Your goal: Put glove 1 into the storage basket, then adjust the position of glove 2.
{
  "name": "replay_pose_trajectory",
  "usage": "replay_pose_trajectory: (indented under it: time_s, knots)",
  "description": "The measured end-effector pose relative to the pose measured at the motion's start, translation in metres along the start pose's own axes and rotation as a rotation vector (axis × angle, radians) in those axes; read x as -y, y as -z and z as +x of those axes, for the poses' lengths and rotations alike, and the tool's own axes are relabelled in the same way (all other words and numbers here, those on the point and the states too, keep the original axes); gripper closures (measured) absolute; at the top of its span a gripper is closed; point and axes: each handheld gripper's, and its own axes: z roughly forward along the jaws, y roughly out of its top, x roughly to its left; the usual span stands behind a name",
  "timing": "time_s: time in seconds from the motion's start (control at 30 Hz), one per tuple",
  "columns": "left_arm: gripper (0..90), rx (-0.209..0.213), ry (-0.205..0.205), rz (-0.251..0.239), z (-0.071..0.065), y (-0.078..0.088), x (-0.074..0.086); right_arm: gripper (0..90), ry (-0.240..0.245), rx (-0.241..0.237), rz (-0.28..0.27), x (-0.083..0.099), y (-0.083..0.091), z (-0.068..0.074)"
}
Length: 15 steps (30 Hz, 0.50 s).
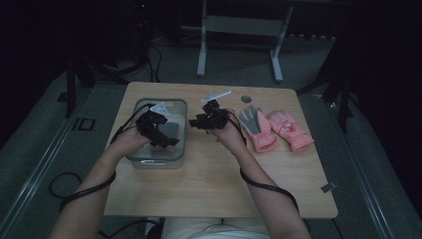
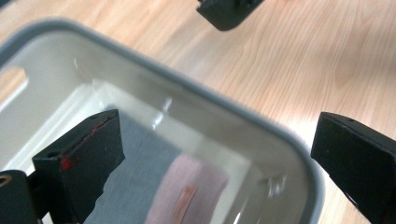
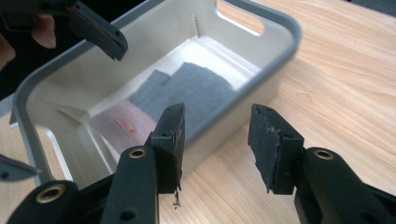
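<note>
The grey bin (image 1: 160, 133) stands on the left part of the wooden table (image 1: 209, 189), and a glove (image 3: 187, 91), grey on its palm side with a pink cuff, lies flat on its floor. The left gripper (image 1: 155, 130) hovers above the bin; in the left gripper view its jaws stand wide apart, released, with nothing between them, and the glove lies directly below, so this hand appears to have just let it go. To the right of the bin, the right gripper (image 1: 211, 117) hangs over bare table; in the right gripper view its jaws are about half open and empty, and they touch nothing. Two more gloves lie further right: one with the grey palm up (image 1: 258, 128) and one pink glove (image 1: 290, 129), side by side, just beside the right hand. Their long axes run from the far edge toward the person, a little slanted, with the cuffs nearer to the person. The right gripper is clearly the nearer one to them, so the next pick probably belongs to it: it must turn away from the bin, to the right, and come down across a glove
</note>
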Motion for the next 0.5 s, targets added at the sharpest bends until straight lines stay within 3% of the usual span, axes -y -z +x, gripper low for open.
replay_pose_trajectory:
  time_s: [0.17,0.2,0.37,0.43,0.5]
  knots:
    - [1.8,-0.012,0.032,-0.072,-0.015,0.000,-0.010,55.7,0.019,0.040,-0.022,0.006,0.026,-0.011]
    - [1.8,0.002,0.040,-0.089,-0.018,0.000,-0.012,55.7,0.020,0.047,-0.027,0.007,0.031,-0.013]
    - [1.8,-0.012,0.065,-0.121,-0.034,-0.006,-0.021,55.5,0.029,0.082,-0.041,0.016,0.054,-0.027]
    - [1.8,0.000,0.056,-0.139,-0.042,-0.010,-0.024,55.6,0.025,0.099,-0.039,0.020,0.061,-0.034]
    - [1.8,-0.009,0.022,-0.129,-0.053,-0.015,-0.028,55.7,0.019,0.114,-0.037,0.025,0.067,-0.041]
